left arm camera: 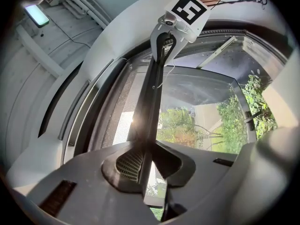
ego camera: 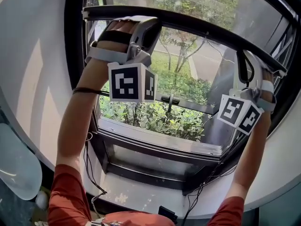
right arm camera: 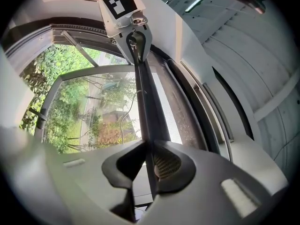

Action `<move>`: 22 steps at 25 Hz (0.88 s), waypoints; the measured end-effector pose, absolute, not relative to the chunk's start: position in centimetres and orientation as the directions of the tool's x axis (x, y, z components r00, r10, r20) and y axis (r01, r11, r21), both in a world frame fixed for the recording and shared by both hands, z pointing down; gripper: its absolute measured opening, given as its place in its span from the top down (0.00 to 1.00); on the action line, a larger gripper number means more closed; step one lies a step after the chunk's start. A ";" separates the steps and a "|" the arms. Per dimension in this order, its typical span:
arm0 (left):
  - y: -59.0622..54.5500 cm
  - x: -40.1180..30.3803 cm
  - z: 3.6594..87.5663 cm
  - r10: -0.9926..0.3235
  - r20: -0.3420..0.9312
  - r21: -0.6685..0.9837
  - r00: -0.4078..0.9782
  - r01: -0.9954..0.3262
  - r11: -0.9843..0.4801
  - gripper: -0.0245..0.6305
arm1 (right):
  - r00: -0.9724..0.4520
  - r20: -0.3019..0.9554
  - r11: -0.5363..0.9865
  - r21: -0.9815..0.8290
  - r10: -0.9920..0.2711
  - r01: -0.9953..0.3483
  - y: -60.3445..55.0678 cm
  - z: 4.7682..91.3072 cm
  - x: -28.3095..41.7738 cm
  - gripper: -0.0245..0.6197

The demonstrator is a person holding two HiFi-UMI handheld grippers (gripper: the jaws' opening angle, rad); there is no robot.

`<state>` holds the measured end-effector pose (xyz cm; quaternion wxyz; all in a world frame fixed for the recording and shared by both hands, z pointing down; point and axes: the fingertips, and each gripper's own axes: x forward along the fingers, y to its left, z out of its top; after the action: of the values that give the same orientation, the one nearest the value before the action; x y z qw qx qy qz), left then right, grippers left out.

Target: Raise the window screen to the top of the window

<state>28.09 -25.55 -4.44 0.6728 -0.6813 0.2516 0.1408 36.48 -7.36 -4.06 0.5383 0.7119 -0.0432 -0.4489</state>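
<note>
Black and slim, the screen bar [ego camera: 197, 25] spans the upper part of the window frame [ego camera: 75, 55], slanting from the frame's upper left towards its right side, with glass and greenery showing below it. There is one bar and two grippers. The left gripper [ego camera: 151, 23] grips the bar near the frame's left side and the right gripper [ego camera: 243, 55] near its right side. Each has its fingers drawn in narrow and pressed on the bar. Only the gripper views show this close up: a ribbed pad [left arm camera: 129, 165] on the bar's edge in the left one, another [right arm camera: 165, 165] in the right one, and the opposite gripper at the bar's far end. They also show speckled mesh [right arm camera: 187, 104] beside the bar. Only the head view shows both marker cubes [ego camera: 131, 83] together, two forearms in red sleeves [ego camera: 68, 197], and a cable [ego camera: 89, 168] hanging below the frame. A ceiling light [left arm camera: 36, 14] appears in the left gripper view alone.
</note>
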 end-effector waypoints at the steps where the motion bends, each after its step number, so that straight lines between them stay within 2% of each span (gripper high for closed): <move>1: -25.5 28.1 -4.6 -0.153 -0.532 -0.845 0.833 -0.533 0.036 0.87 | 0.594 -0.593 -0.413 0.805 -0.544 0.425 -7.4 -4.1 36.5 0.86; 8: -25.5 28.0 -6.5 -0.147 -0.573 -0.818 0.806 -0.574 0.044 0.87 | 0.601 -0.605 -0.406 0.796 -0.523 0.449 -7.4 -6.4 36.4 0.87; 22: -25.6 28.4 -8.7 -0.129 -0.680 -0.733 0.722 -0.676 0.078 0.87 | 0.516 -0.721 -0.465 0.693 -0.463 0.551 -7.4 -8.4 36.9 0.86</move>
<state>28.37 -25.56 -8.67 0.6652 -0.6469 0.3111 0.2055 36.89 -7.42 -8.43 0.5161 0.7011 0.0312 -0.4910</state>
